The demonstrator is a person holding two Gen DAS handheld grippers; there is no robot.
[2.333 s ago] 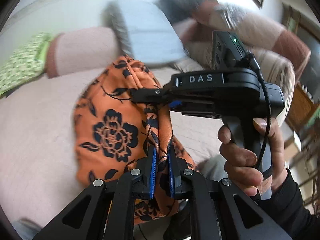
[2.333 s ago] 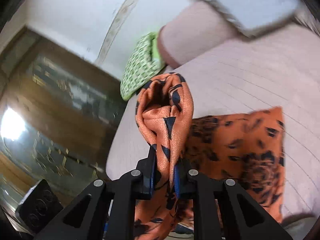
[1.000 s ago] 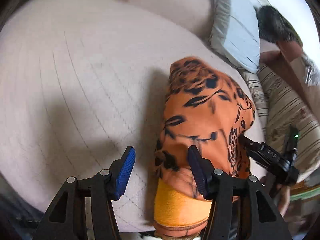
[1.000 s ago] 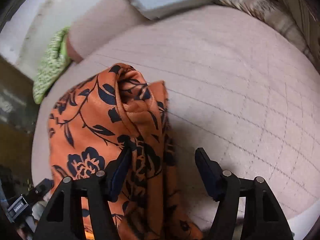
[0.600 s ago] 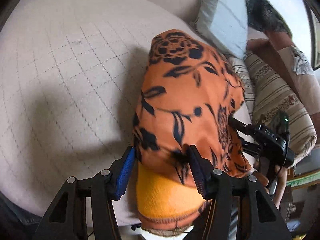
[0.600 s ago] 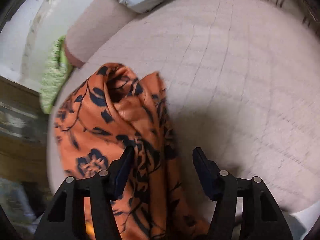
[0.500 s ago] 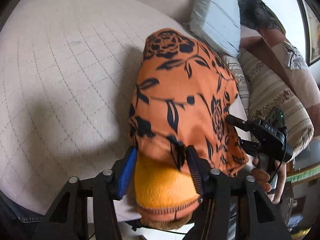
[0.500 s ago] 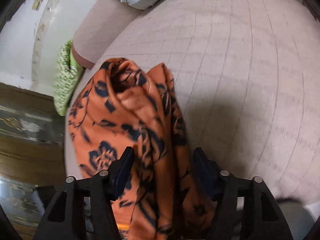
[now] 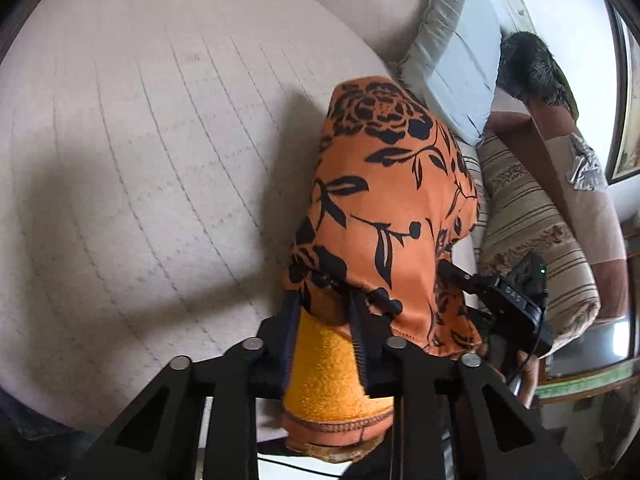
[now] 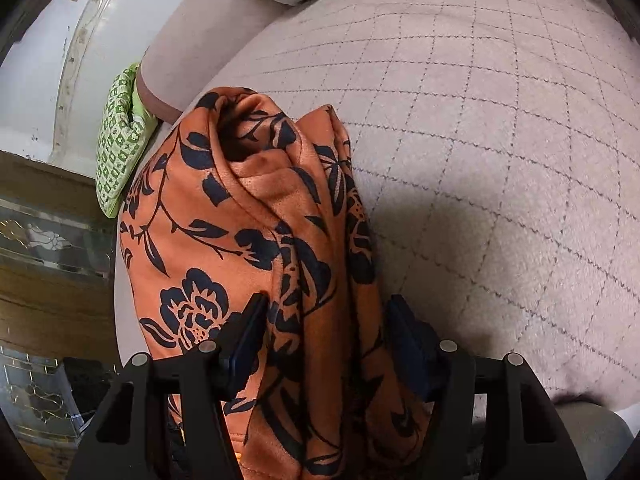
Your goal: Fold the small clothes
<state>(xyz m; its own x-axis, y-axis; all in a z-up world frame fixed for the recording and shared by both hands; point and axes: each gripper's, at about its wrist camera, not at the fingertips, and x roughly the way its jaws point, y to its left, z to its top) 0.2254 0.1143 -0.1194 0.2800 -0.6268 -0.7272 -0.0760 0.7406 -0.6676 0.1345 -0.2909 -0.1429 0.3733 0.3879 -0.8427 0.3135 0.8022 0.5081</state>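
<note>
An orange garment with a black flower print [image 9: 384, 200] lies bunched on the pink quilted bed [image 9: 140, 160]. My left gripper [image 9: 324, 312] is closing on the garment's near end, where its plain orange inside [image 9: 328, 376] shows between the fingers. In the right wrist view the same garment [image 10: 248, 240] runs in folds between the fingers of my right gripper [image 10: 326, 336], whose jaws stand wide apart on either side of the cloth. The right gripper also shows in the left wrist view [image 9: 504, 300], partly under the garment's right edge.
A grey-blue pillow [image 9: 460, 56] and a striped beige bolster [image 9: 532, 232] lie at the bed's far right, with a person [image 9: 560, 140] beyond. A green patterned cloth [image 10: 120, 140] sits at the bed's corner by a wooden glass-front cabinet [image 10: 40, 260].
Both grippers let go of the raised garment and opened as it dropped onto the bed. The left gripper's jaws have since narrowed around the garment's near end. The right stays wide open.
</note>
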